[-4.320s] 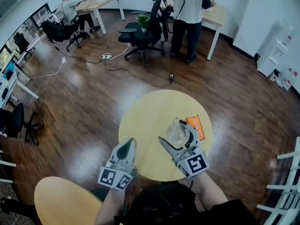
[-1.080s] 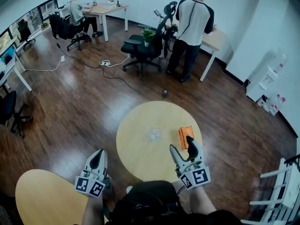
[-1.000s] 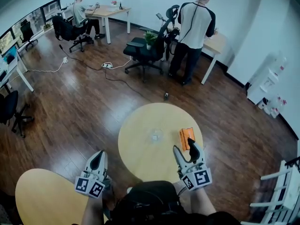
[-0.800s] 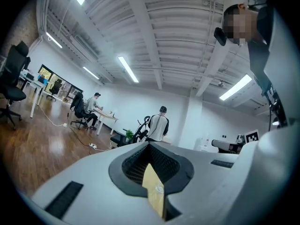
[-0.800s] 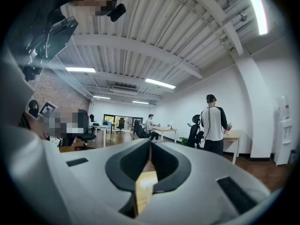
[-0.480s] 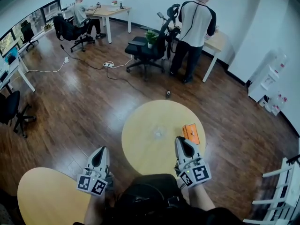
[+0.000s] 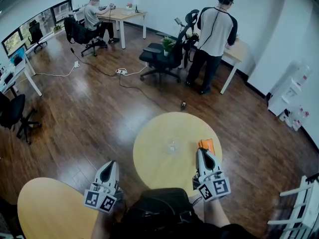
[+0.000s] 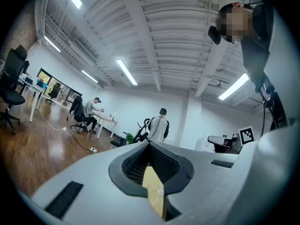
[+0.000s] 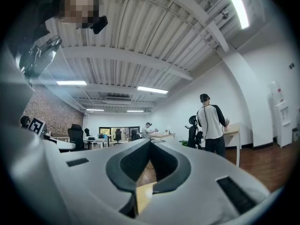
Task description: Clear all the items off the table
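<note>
A round yellow table (image 7: 159, 168) carries a small clear glass piece (image 7: 172, 146) near its middle and a flat orange item (image 7: 205, 143) at its right side. My right gripper (image 7: 202, 153) hovers at the near end of the orange item and partly hides it. Its jaws are shut with nothing between them, as the right gripper view also shows for the right gripper (image 9: 151, 142). My left gripper (image 7: 110, 164) stays off the table's left edge, over the floor. In its own view the left gripper (image 8: 150, 144) is shut and empty.
A second round table (image 7: 50, 208) is at the lower left. Beyond the table are a small dark object on the floor (image 7: 183, 105), cables (image 7: 122, 72), office chairs (image 7: 162, 59), a standing person (image 7: 215, 34) at a desk and a seated person (image 7: 93, 16). A white rack (image 7: 299, 213) stands at the lower right.
The glass piece that my right gripper held earlier now stands on the table. The right gripper's jaws, open a second ago beside the orange item, have shut. The left gripper has barely moved.
</note>
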Action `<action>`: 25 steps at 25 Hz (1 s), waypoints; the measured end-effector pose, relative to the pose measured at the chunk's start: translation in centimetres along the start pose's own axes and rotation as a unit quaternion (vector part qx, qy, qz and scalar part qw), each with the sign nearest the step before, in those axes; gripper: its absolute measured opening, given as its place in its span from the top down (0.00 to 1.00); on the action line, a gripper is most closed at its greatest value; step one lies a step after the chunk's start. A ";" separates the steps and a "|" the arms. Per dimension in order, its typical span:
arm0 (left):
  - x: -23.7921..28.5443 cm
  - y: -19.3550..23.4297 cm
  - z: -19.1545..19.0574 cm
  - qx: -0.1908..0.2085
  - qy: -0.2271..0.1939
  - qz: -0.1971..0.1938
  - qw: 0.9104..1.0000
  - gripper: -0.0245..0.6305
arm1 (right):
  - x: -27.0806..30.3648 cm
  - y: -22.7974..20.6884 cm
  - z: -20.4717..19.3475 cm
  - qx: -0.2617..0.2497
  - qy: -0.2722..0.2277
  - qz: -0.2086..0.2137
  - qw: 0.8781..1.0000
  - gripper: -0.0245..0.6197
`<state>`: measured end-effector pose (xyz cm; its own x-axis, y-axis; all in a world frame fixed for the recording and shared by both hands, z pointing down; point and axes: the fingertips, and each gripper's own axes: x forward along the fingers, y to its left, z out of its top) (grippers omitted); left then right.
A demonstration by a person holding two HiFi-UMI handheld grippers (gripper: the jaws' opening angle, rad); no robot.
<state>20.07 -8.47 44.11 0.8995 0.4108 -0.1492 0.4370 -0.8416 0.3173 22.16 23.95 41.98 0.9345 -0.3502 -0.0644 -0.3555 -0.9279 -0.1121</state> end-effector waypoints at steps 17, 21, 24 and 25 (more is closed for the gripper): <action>0.6 1.3 -0.1 -0.006 0.003 0.005 1.000 0.96 | 1.0 0.4 -0.6 0.001 0.004 0.005 1.000 0.96; 0.7 1.4 0.0 -0.003 0.002 0.004 1.000 0.96 | 1.2 0.4 -0.8 -0.003 0.004 0.009 1.000 0.96; 0.5 1.7 0.5 0.003 0.002 0.010 1.000 0.96 | 1.5 0.3 -0.7 -0.002 0.002 0.009 1.000 0.96; 0.4 1.9 0.7 0.005 0.001 0.015 1.000 0.96 | 1.6 0.4 -0.7 -0.001 0.001 0.010 1.000 0.96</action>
<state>21.23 -10.16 43.99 0.9118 0.3868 -0.1377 0.4106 -0.8566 0.3125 23.54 22.97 42.49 0.9274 -0.3685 -0.0645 -0.3736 -0.9212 -0.1083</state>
